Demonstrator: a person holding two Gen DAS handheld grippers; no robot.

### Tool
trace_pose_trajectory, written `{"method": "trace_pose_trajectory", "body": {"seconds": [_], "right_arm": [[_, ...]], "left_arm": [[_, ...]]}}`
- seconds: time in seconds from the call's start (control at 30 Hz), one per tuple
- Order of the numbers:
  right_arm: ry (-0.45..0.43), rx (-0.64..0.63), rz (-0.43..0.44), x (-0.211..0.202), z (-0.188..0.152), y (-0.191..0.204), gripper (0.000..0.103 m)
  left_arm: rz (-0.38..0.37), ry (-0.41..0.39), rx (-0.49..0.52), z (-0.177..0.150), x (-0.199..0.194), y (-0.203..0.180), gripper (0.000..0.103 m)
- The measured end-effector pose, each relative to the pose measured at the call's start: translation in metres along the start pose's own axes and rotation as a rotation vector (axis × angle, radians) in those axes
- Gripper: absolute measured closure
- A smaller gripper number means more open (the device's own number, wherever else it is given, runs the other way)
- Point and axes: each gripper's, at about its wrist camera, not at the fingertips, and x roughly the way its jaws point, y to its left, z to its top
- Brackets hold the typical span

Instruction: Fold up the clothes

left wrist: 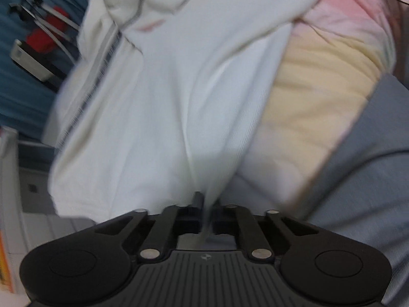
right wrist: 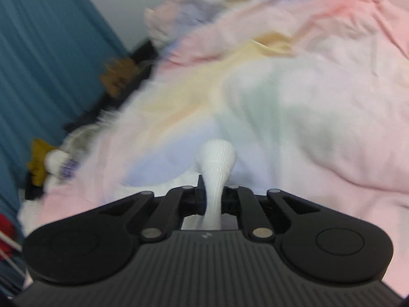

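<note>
Garment pinched at both ends: left gripper (left wrist: 204, 204) jaws pressed together on a thin fold of white ribbed top (left wrist: 158, 107), which drapes away over pastel rainbow bedding (left wrist: 314, 81). Right gripper (right wrist: 213, 192) jaws clamp a bunched tuft of the same white ribbed fabric (right wrist: 216, 158) above the bedding. Likely step: lift and spread. Do it well by pulling both grips apart evenly, keeping cloth taut, avoiding snagging bedding underneath.
</note>
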Motion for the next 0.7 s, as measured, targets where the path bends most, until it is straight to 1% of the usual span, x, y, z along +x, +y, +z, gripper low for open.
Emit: {"method": "trace_pose_trajectory", "body": {"seconds": [0.03, 0.1, 0.2, 0.27, 0.33, 0.37, 0.4, 0.43, 0.47, 0.5, 0.53, 0.57, 0.63, 0.67, 0.7], "right_arm": [[0.021, -0.004, -0.028, 0.006, -0.003, -0.004, 0.096], [0.057, -0.018, -0.076, 0.016, -0.009, -0.011, 0.096], [0.05, -0.084, -0.084, 0.017, -0.014, -0.005, 0.095], [0.046, -0.092, -0.086, 0.009, -0.013, -0.001, 0.092], [0.02, -0.108, -0.097, -0.004, -0.01, 0.007, 0.091], [0.002, -0.122, -0.106, -0.011, -0.008, 0.012, 0.086], [-0.021, -0.141, -0.118, -0.02, -0.007, 0.018, 0.082], [-0.058, -0.17, -0.136, -0.03, -0.007, 0.026, 0.074], [-0.098, -0.194, -0.145, -0.041, -0.007, 0.033, 0.068], [-0.136, -0.212, -0.142, -0.051, -0.006, 0.038, 0.065], [-0.172, -0.231, -0.135, -0.061, -0.006, 0.044, 0.054], [-0.205, -0.251, -0.12, -0.072, -0.006, 0.051, 0.043], [-0.26, -0.295, -0.073, -0.093, -0.011, 0.064, 0.034], [-0.273, -0.317, -0.051, -0.101, -0.014, 0.069, 0.03], [-0.285, -0.339, -0.028, -0.11, -0.017, 0.075, 0.03]], "left_arm": [[-0.017, 0.012, 0.002, -0.004, 0.001, -0.002, 0.099], [-0.024, 0.009, 0.001, -0.01, 0.005, -0.001, 0.098], [-0.032, -0.012, -0.023, -0.013, 0.005, 0.003, 0.096], [-0.035, -0.043, -0.041, -0.016, -0.002, 0.006, 0.084], [-0.044, -0.084, -0.072, -0.018, -0.009, 0.005, 0.075], [-0.044, -0.116, -0.091, -0.018, -0.016, 0.007, 0.064], [-0.044, -0.15, -0.11, -0.017, -0.023, 0.01, 0.057], [-0.045, -0.19, -0.132, -0.015, -0.033, 0.014, 0.05], [-0.045, -0.23, -0.15, -0.012, -0.04, 0.015, 0.042], [-0.04, -0.274, -0.168, -0.006, -0.048, 0.019, 0.037], [-0.024, -0.315, -0.182, 0.004, -0.052, 0.025, 0.028], [-0.006, -0.355, -0.197, 0.014, -0.055, 0.032, 0.023], [0.055, -0.429, -0.241, 0.037, -0.057, 0.044, 0.02], [0.081, -0.448, -0.264, 0.051, -0.053, 0.053, 0.019], [0.106, -0.462, -0.287, 0.069, -0.048, 0.061, 0.019]]}}
